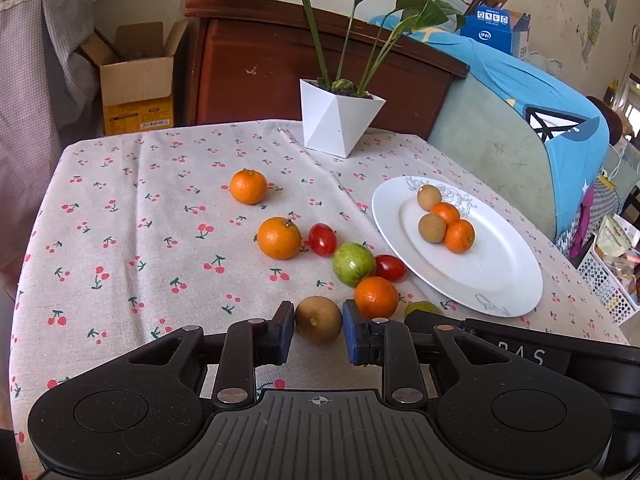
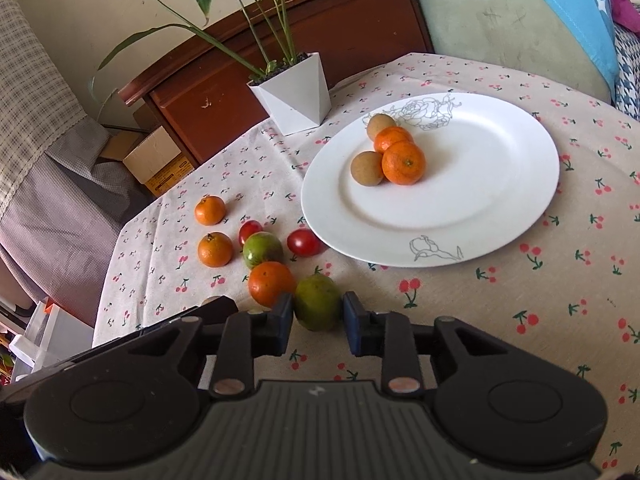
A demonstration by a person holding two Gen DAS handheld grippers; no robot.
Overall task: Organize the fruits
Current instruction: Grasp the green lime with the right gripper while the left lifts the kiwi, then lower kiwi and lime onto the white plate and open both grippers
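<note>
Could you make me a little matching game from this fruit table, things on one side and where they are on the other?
Things:
1. brown fruit
2. dull green fruit
3. plate
4. plant pot

Places:
A. far edge of the table
B. between the right claw fingers
C. holding two oranges and two brown fruits
D. between the left claw fingers

Pairs: 1-D, 2-B, 3-C, 4-A
</note>
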